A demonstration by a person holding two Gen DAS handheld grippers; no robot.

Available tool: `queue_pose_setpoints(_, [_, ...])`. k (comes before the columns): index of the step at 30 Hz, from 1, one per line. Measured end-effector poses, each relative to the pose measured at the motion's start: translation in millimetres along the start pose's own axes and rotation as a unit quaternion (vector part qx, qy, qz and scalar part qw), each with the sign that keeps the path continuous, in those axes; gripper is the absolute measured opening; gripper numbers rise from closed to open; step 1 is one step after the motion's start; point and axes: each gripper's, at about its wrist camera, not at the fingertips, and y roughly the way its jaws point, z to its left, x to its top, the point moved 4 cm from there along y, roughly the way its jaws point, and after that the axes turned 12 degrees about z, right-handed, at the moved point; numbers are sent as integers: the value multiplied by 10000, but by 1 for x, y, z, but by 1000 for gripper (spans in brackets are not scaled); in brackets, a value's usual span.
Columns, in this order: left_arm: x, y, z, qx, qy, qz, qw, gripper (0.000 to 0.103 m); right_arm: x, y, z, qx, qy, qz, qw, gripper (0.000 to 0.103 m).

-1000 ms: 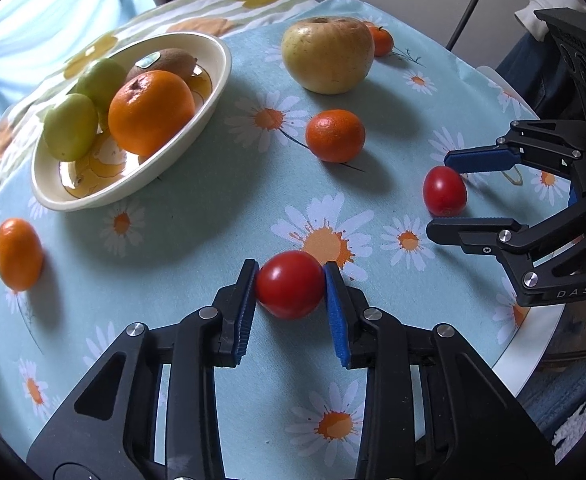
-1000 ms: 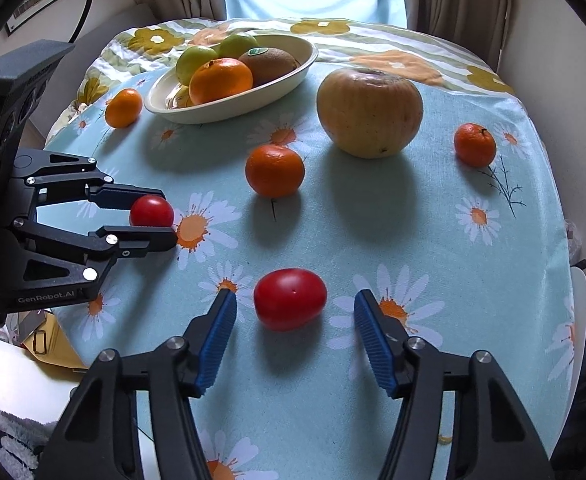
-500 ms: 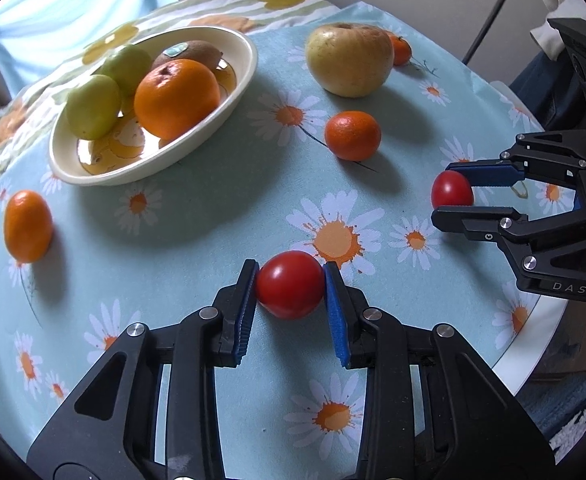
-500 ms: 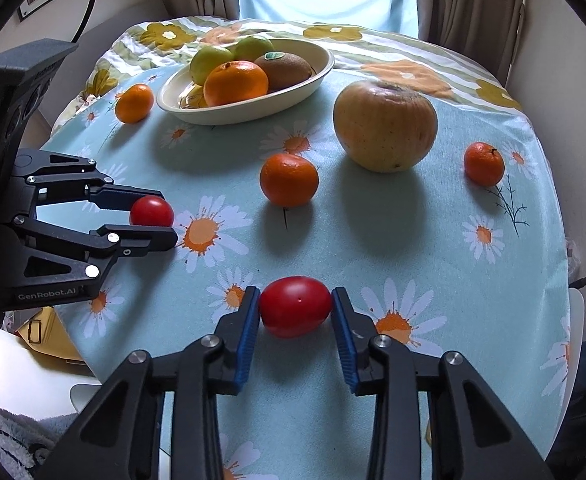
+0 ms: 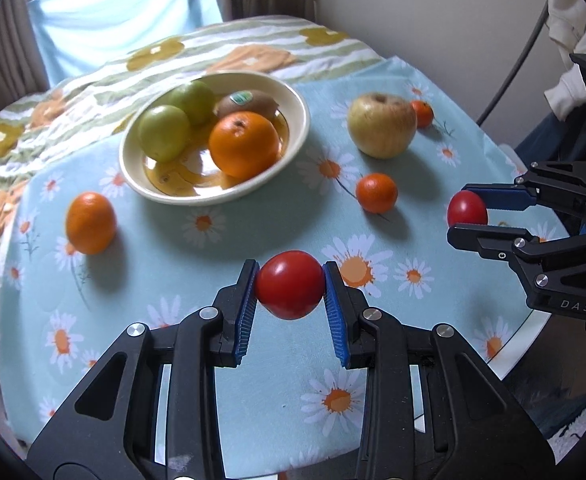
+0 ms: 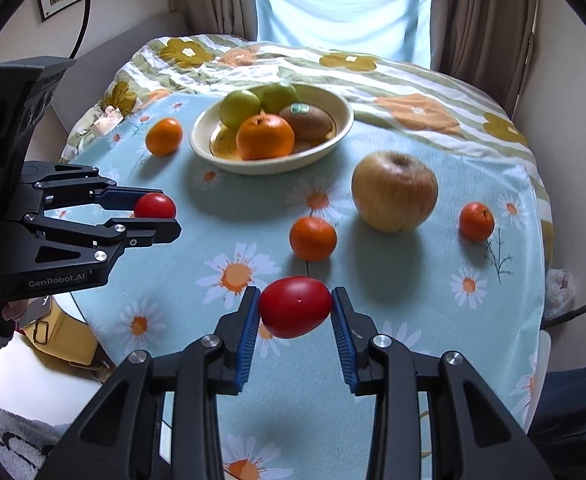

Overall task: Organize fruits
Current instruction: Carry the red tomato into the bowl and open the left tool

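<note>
My left gripper (image 5: 291, 286) is shut on a round red tomato (image 5: 290, 284) and holds it above the daisy tablecloth; it also shows in the right wrist view (image 6: 155, 216) with that tomato (image 6: 155, 206). My right gripper (image 6: 295, 308) is shut on an oval red tomato (image 6: 295, 307), lifted off the cloth; it shows in the left wrist view (image 5: 469, 216) with its tomato (image 5: 467, 208). A cream bowl (image 5: 297, 104) (image 6: 343, 128) at the back holds two green fruits, an orange and a kiwi.
On the cloth lie a large yellow apple (image 6: 395, 191), a mandarin (image 6: 313, 238) in the middle, a small one (image 6: 476, 221) at the right and an orange (image 6: 164, 136) left of the bowl. The table edge (image 5: 533, 326) runs near both grippers.
My right gripper closed on the oval tomato and lifted it. My left gripper, holding its tomato throughout, rose too; the table now looks farther below both.
</note>
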Motion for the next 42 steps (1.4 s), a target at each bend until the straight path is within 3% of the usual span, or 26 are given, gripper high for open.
queue_pose_setpoints(6, [8, -32, 13, -56, -436, -281, 9986, 37, 17, -24, 5, 57, -165, -262, 9995, 33])
queue_pose_setpoints(13, [28, -70, 32, 231, -612, -711, 9953, 37, 52, -55, 11, 111, -309, -605, 9976, 33])
queue_pose_setpoints(21, [65, -87, 65, 322, -490, -907, 9942, 37, 97, -70, 13, 52, -253, -789, 9965, 33])
queue_pose_setpoints(30, [116, -69, 104, 199, -222, -871, 9958, 37, 152, -57, 9, -75, 14, -798, 9968, 33])
queue_pose_setpoints(42, [170, -9, 141, -62, 209, -582, 9981, 37, 212, -12, -9, -221, 484, -628, 9966, 33])
